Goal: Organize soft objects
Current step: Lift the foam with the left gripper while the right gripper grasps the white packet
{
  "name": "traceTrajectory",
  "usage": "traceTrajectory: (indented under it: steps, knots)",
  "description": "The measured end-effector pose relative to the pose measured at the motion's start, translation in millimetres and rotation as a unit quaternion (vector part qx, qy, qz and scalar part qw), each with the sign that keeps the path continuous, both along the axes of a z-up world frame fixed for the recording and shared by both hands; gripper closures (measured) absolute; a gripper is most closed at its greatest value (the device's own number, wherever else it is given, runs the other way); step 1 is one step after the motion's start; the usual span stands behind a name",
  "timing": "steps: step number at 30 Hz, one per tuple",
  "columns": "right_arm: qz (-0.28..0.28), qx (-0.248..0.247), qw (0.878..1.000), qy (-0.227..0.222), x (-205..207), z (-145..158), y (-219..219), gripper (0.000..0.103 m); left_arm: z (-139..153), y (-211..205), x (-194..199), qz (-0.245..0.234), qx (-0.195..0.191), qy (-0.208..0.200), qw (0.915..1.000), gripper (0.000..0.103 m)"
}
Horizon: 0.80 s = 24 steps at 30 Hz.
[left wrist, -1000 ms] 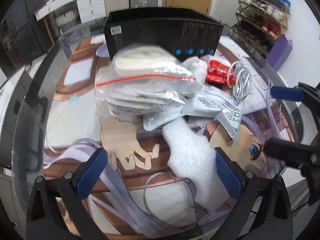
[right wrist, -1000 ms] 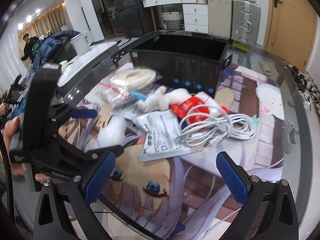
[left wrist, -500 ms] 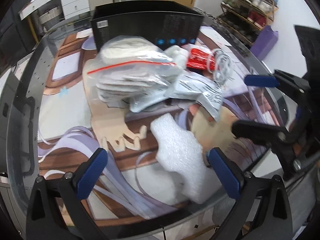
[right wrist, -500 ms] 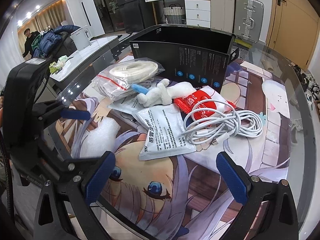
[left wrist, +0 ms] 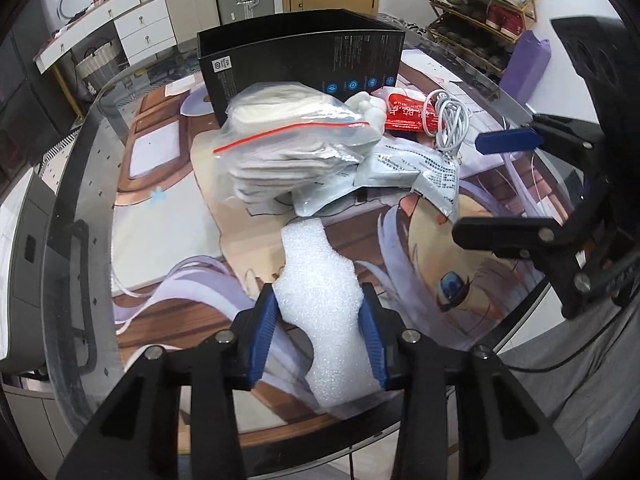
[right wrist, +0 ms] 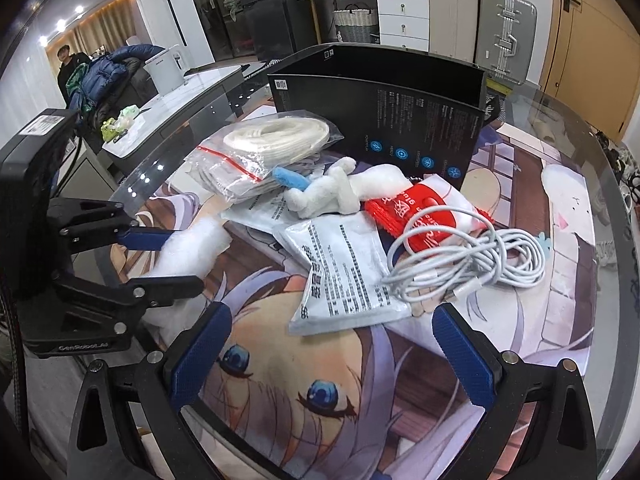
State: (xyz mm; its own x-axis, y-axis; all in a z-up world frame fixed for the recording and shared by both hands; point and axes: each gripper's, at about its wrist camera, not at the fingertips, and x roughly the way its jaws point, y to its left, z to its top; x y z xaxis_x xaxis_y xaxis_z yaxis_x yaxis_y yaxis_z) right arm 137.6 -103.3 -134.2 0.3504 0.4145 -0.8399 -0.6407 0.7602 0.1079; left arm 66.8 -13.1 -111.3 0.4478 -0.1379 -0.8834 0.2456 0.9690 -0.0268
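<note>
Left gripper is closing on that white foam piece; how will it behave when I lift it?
The white foam piece looks airy and beaded, so probably very light. The left gripper has pads against both its sides; it may dent if squeezed harder. Its long free end toward the pile will likely flex a little rather than droop.

The left gripper [right wrist: 168,258] carries the raised brand "GenRobot.AI" on its black body. A silver foil packet [right wrist: 344,276] shows "99" beside dense Chinese print too small to read. The red packet [right wrist: 416,216] bears white Chinese characters, illegible here.
</note>
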Motion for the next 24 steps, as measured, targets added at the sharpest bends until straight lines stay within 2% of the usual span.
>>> traceTrajectory:
  steps: [3,11,16,20,24]
  knots:
    - [-0.002,-0.004,1.0,-0.002,4,-2,7,0.0,1,2,-3,-0.004,0.011,-0.01,0.9999,0.064]
    - [0.012,-0.005,1.0,0.002,9,-7,26,0.002,1,4,-3,0.003,0.011,-0.01,0.9999,0.064]
    - [0.035,0.008,0.999,0.021,-6,-8,23,0.003,0,5,0,0.01,0.013,-0.009,0.9998,0.063]
    - [0.045,0.018,0.997,0.054,-20,-9,20,0.004,1,5,1,0.013,0.014,-0.011,0.9998,0.063]
    - [0.075,0.046,0.996,0.02,-36,11,26,0.004,0,5,2,0.014,0.017,-0.011,0.9997,0.063]
